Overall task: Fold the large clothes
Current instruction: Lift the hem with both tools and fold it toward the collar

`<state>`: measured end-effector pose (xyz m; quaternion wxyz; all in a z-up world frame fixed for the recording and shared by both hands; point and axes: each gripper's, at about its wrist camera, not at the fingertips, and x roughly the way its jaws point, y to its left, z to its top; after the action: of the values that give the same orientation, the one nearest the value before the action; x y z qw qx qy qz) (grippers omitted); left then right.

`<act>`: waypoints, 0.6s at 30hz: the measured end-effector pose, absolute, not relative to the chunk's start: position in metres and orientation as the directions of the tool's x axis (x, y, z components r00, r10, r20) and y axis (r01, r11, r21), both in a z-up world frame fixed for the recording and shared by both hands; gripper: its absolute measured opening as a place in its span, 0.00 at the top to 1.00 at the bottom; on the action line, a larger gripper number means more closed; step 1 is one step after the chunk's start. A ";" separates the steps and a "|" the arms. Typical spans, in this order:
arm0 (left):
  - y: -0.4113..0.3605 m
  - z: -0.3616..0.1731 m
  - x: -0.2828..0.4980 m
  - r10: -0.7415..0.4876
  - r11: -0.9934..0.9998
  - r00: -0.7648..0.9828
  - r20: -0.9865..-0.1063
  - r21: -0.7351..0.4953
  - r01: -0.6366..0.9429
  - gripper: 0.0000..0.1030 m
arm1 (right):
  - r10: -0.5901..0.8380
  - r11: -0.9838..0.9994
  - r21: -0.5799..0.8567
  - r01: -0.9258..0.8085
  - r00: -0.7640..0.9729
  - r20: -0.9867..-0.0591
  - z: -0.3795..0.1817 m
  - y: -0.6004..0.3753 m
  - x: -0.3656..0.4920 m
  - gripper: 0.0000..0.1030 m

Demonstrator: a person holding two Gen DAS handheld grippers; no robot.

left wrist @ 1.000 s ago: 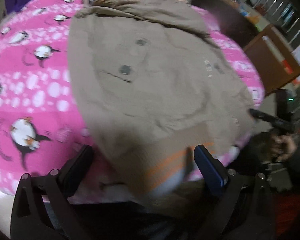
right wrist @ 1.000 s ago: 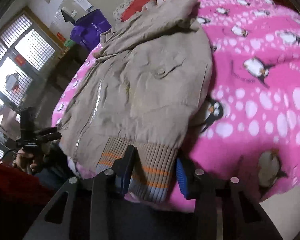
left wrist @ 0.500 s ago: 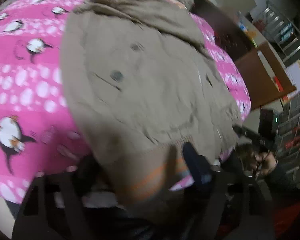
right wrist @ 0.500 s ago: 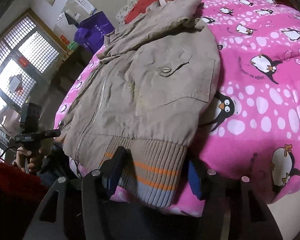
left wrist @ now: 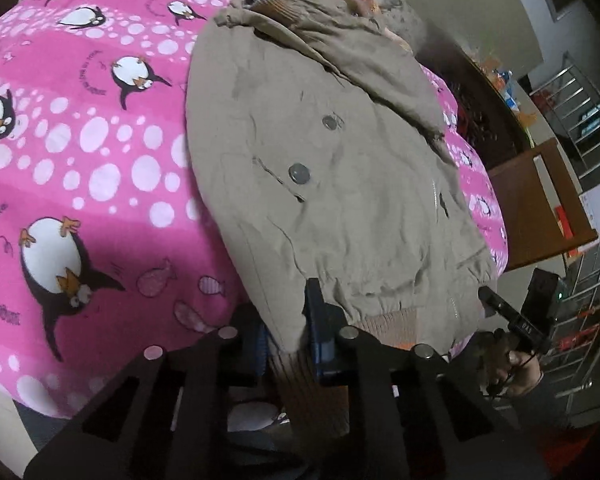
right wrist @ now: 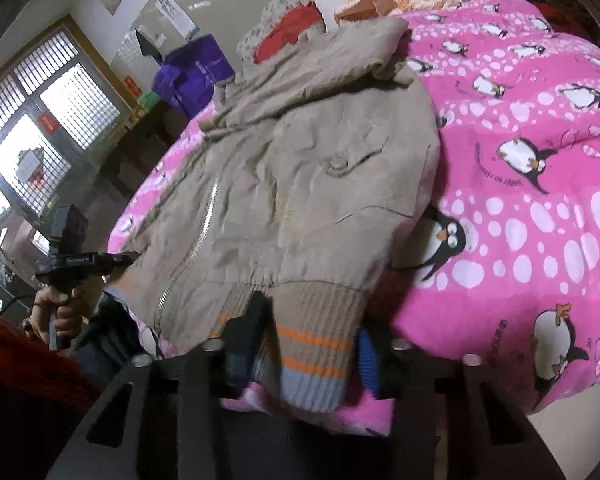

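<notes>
Left wrist view: the left claw (left wrist: 286, 332) has just been closing and now pinches the near hem corner of the jacket (left wrist: 328, 184), its jaws almost together with the tan cloth bunched between them. The jacket lies front up on the pink quilt (left wrist: 80, 152), collar far, ribbed hem (right wrist: 312, 344) near and hanging over the bed edge. In the right wrist view the right claw (right wrist: 304, 350) has also just been closing; its jaws stand about half apart with the striped hem between them, and they look to press on it.

The step, as I judge it, is to lift the hem and carry it toward the collar. Both grips should take every layer of the hem, not only the outer cloth. Raise both hands together and level, so the fold line runs straight across the jacket.

Against the earlier frame, the left claw stood wide open astride the hem and has since shut. The right claw was already at the ribbing, with much the same gap.
</notes>
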<state>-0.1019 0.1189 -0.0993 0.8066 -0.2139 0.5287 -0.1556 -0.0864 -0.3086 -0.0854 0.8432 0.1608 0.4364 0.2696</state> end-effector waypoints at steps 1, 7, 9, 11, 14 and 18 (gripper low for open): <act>0.117 -0.102 -0.102 -0.471 0.865 0.391 -0.791 -0.502 0.026 0.87 | 0.592 0.805 0.511 -0.301 0.471 -0.654 -0.088 -0.309 -0.084 0.61; 0.128 -0.060 -0.114 -0.501 0.840 0.489 -0.713 -0.537 0.078 0.91 | 0.643 0.763 0.536 -0.362 0.511 -0.570 -0.051 -0.309 -0.096 0.91; 0.137 -0.032 -0.123 -0.522 0.825 0.550 -0.652 -0.550 0.131 0.91 | 0.677 0.733 0.534 -0.421 0.526 -0.515 -0.022 -0.309 -0.106 0.92; 0.149 -0.003 -0.131 -0.524 0.819 0.602 -0.602 -0.550 0.163 0.91 | 0.706 0.707 0.515 -0.485 0.535 -0.465 0.009 -0.307 -0.118 0.92; 0.164 0.028 -0.143 -0.532 0.809 0.648 -0.545 -0.552 0.200 0.91 | 0.741 0.670 0.493 -0.555 0.544 -0.394 0.048 -0.308 -0.133 0.93; 0.166 0.058 -0.163 -0.580 0.778 0.652 -0.488 -0.570 0.266 0.91 | 0.765 0.640 0.486 -0.595 0.549 -0.337 0.080 -0.316 -0.148 0.93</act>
<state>-0.1626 0.1661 0.0578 0.8791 -0.2307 0.3405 -0.2408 -0.1477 -0.3164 0.0800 0.8654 0.1594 0.2670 0.3929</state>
